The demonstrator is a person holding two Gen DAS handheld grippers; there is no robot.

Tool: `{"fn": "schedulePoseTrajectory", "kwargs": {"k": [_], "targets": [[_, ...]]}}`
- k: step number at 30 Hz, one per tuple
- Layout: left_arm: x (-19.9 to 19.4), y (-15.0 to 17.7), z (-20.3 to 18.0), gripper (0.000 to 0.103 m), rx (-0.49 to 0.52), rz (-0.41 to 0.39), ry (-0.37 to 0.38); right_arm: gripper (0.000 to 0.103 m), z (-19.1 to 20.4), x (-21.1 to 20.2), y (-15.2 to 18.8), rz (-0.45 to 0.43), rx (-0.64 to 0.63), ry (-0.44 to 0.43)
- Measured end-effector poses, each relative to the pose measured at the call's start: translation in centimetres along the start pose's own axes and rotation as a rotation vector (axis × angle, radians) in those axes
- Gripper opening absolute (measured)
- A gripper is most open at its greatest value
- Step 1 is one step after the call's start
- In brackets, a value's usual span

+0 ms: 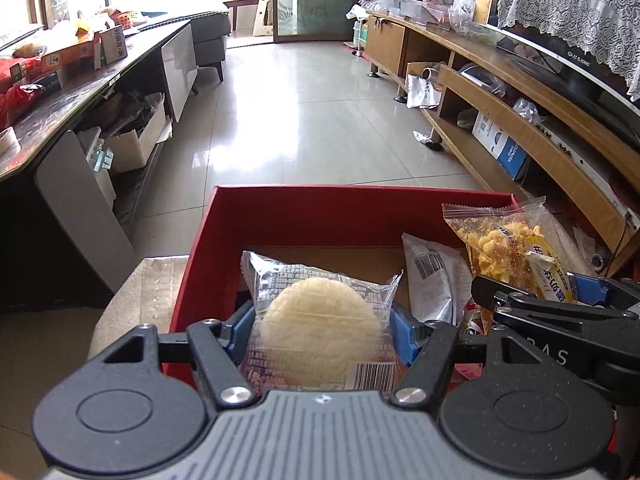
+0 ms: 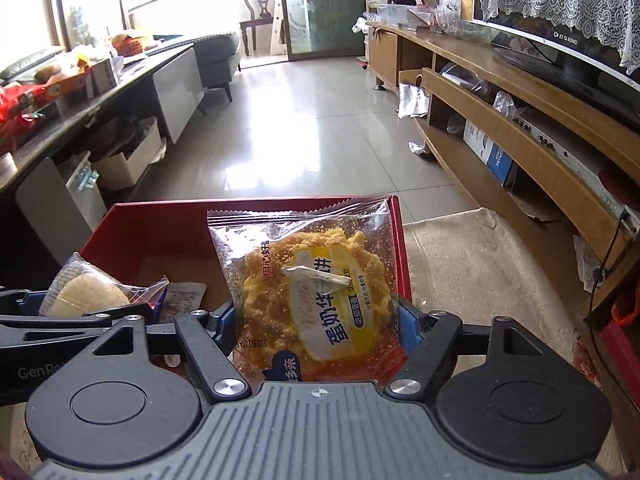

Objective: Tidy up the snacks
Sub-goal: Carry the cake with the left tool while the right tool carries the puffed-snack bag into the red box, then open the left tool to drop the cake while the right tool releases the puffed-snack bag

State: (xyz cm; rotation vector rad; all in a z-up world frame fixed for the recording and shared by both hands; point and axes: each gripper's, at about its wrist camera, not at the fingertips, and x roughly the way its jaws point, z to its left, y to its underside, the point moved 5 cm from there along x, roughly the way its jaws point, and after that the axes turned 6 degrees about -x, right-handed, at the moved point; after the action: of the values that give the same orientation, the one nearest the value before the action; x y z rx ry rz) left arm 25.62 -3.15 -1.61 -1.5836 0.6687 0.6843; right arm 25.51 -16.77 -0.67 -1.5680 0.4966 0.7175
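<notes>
My left gripper (image 1: 322,322) is shut on a clear pack with a pale round cake (image 1: 320,320) and holds it over the near part of a red box (image 1: 320,208). My right gripper (image 2: 316,316) is shut on a clear pack with a crumbly yellow waffle cake (image 2: 316,280), held upright over the box's right side (image 2: 400,248). In the left wrist view the waffle pack (image 1: 504,248) and the right gripper (image 1: 532,300) show at the right. A grey foil snack pack (image 1: 432,280) stands in the box between the two.
The box rests on a beige cloth (image 2: 480,264). A wooden TV cabinet (image 1: 520,120) with a TV (image 2: 560,52) runs along the right. A dark long table (image 1: 60,100) with clutter stands at the left. Tiled floor (image 1: 300,100) lies beyond the box.
</notes>
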Motion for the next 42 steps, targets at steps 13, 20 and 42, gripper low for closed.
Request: {"fn": "schedulePoseTrajectory", "kwargs": {"k": [13, 20, 42], "targets": [[2.5, 0.8, 0.3, 0.062, 0.012, 0.039, -0.05, 0.08, 0.5, 2.1, 0.4, 0.014, -0.069, 0.04], [3.0, 1.2, 0.6, 0.064, 0.011, 0.05, -0.066, 0.081, 1.2, 2.5, 0.3, 0.007, -0.121, 0.066], [1.6, 0.2, 1.3, 0.074, -0.014, 0.019, -0.083, 0.089, 0.7, 2.0, -0.4, -0.012, -0.073, 0.04]]}}
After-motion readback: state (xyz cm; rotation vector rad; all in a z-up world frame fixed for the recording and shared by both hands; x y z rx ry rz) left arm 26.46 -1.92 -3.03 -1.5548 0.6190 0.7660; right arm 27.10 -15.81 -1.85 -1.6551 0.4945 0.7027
